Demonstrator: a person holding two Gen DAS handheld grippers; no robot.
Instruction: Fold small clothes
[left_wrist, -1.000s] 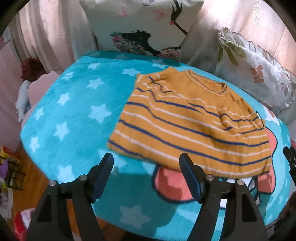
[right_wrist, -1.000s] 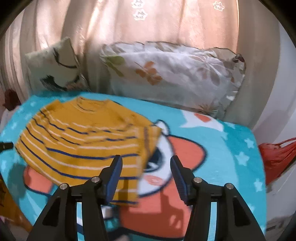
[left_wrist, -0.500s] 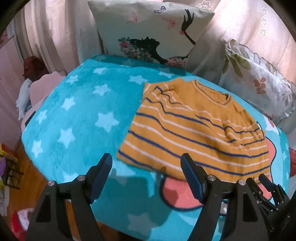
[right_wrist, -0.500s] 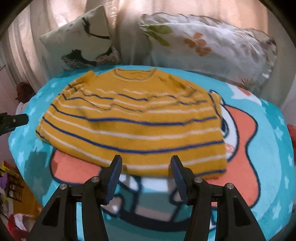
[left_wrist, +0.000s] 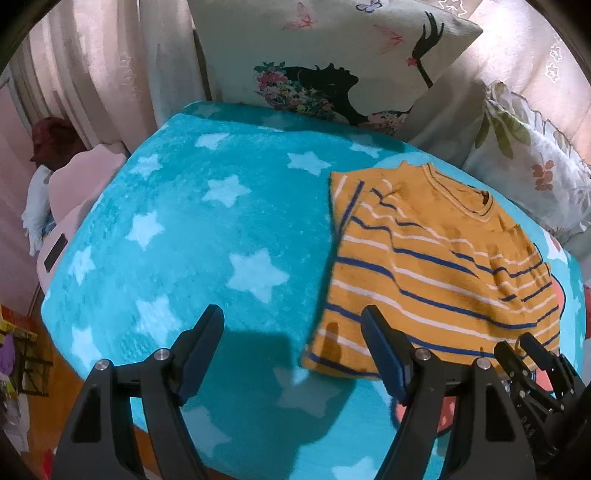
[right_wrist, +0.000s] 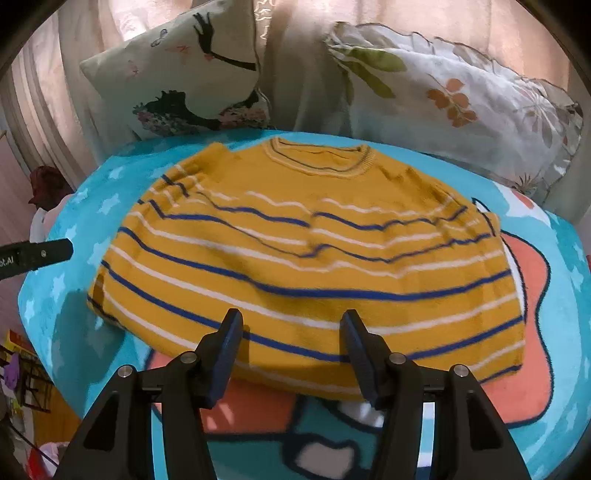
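Jaws, left gripper (left_wrist: 291, 347): spread wide, nothing held; the inner finger is seen over the near left corner of the hem, the outer finger over bare blanket.
Jaws, right gripper (right_wrist: 291, 343): spread wide, nothing held; both fingers are poised above the near hem, about midway along it. Contact with the cloth cannot be told.
Sweater (right_wrist: 306, 258): mustard knit with blue and white stripes, laid face up on the blanket, collar toward the pillows and hem toward the grippers. Sleeves appear already tucked in at the sides, so a rough rectangle is presented; this is judged, not certain.
Blanket (left_wrist: 192, 236): teal fleece with pale stars and a cartoon print, used as the folding surface; the sweater lies toward its right side.
Pillows: a silhouette-print pillow (left_wrist: 332, 59) and a floral pillow (right_wrist: 454, 96) are propped behind the blanket, well apart from the hem.
Placement rationale: the hem is kept nearest the grippers so that it can be pinched and carried toward the collar.
Gripper spacing: the right gripper (left_wrist: 532, 354) is visible in the left view just beside the right end of the hem, which suggests a two-point grasp is being set up.
Step in hand (judged): approach to the hem; fold not yet made.
Risk: the thick knit may be gripped through one layer only.
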